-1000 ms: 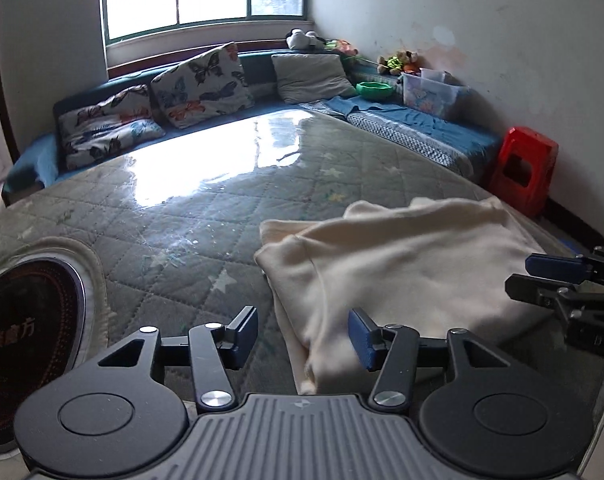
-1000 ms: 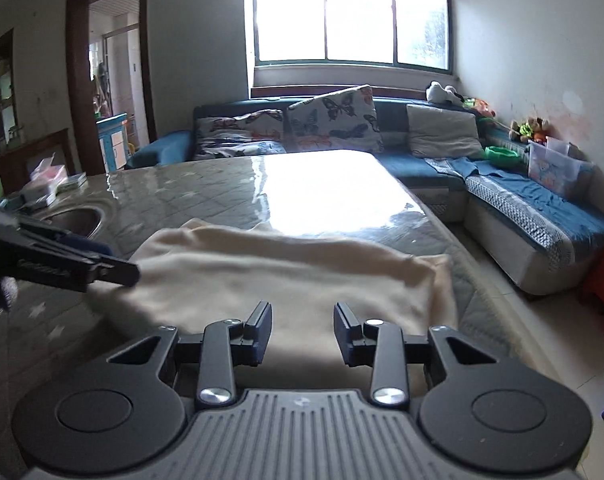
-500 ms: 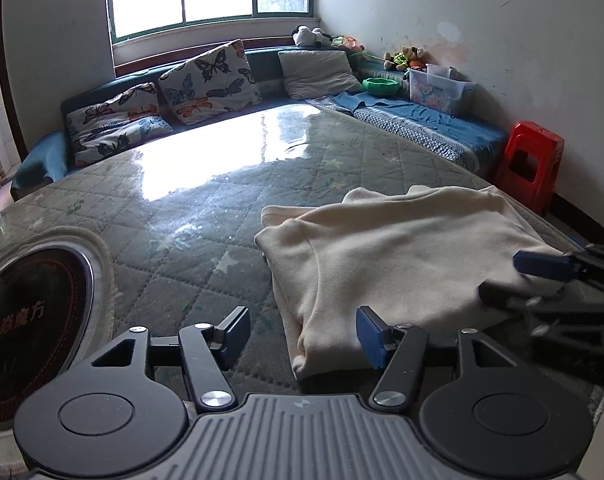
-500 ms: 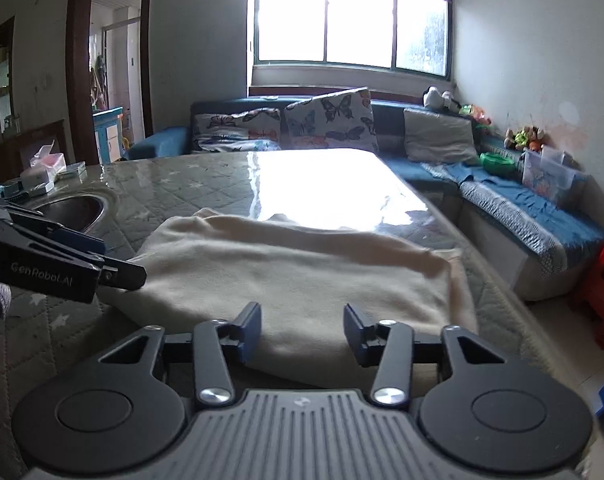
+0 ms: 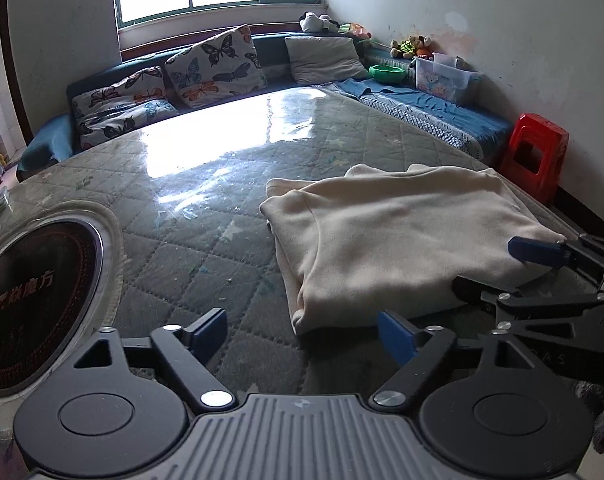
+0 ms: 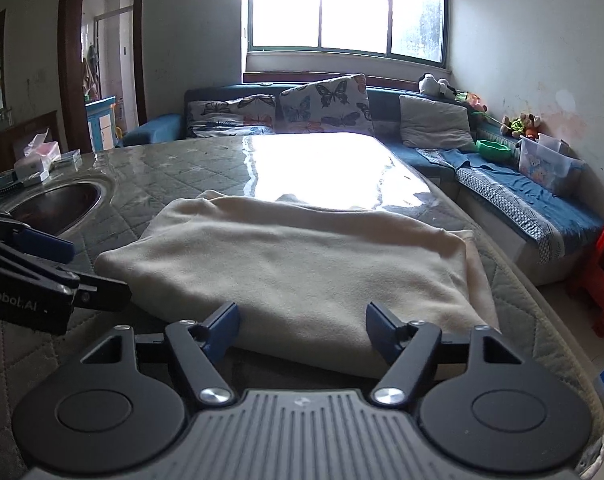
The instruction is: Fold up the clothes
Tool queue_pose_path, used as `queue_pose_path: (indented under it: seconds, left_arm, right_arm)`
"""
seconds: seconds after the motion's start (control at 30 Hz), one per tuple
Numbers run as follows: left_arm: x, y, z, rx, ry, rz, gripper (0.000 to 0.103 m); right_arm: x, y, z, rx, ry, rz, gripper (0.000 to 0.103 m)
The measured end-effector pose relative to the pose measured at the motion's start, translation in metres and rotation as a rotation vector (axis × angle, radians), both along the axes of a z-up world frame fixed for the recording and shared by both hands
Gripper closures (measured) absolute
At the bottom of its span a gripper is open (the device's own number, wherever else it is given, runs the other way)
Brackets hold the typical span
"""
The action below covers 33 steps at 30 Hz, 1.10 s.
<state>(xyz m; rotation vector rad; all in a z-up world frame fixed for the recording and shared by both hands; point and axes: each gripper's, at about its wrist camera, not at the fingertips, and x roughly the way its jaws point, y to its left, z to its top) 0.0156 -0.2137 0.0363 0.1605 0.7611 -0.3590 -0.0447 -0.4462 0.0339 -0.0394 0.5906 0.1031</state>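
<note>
Room lit by daylight only, from a wide green-framed window (image 6: 345, 8) in the far wall; strong glare on the glossy quilted table top (image 5: 230, 168) below it. Dark blue L-shaped sofa (image 6: 501, 184) runs under the window and along the right-hand wall. On it, nearest the window: two butterfly-print cushions (image 5: 212, 66), one plain grey cushion (image 5: 323, 60). Further along from the window: green bowl (image 5: 386, 73), clear plastic storage box (image 5: 445, 78), soft toys (image 5: 413, 46). Red plastic stool (image 5: 535, 160) at the sofa's end away from the window. Walls white, scuffed. Open wooden-framed doorway (image 6: 100, 60) left of the window. Round induction hob (image 5: 34, 300) set in the table.
</note>
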Motion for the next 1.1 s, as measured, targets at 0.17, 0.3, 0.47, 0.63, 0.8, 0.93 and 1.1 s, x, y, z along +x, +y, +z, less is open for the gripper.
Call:
queue_pose_path:
  seconds: [0.17, 0.3, 0.47, 0.63, 0.8, 0.93, 1.1]
  left_arm:
    - [-0.003, 0.0, -0.003, -0.007, 0.017, 0.001, 0.01]
    - [-0.007, -0.001, -0.005, -0.01, 0.032, -0.005, 0.006]
    - [-0.013, -0.002, -0.005, -0.015, 0.037, -0.012, 0.003]
    - [-0.017, -0.003, -0.006, -0.007, 0.039, -0.009, 0.002]
    - [-0.022, -0.001, -0.005, -0.009, 0.035, -0.004, 0.0]
    - [-0.027, -0.002, -0.004, 0.001, 0.019, -0.005, 0.0]
    - [-0.034, -0.003, -0.003, 0.004, 0.009, -0.006, 0.0]
  right_arm:
    - [-0.006, 0.001, 0.004, 0.007, -0.002, -0.013, 0.016]
    - [-0.01, 0.0, 0.005, 0.019, 0.003, -0.03, 0.012]
    - [-0.015, -0.004, 0.006, 0.038, 0.008, -0.066, 0.005]
    - [-0.02, -0.005, 0.007, 0.043, 0.014, -0.098, 0.0]
    - [-0.023, -0.007, 0.006, 0.07, 0.03, -0.107, 0.0]
    - [-0.026, -0.007, 0.004, 0.076, 0.037, -0.122, 0.0]
    - [-0.03, -0.007, -0.001, 0.102, 0.057, -0.144, 0.0]
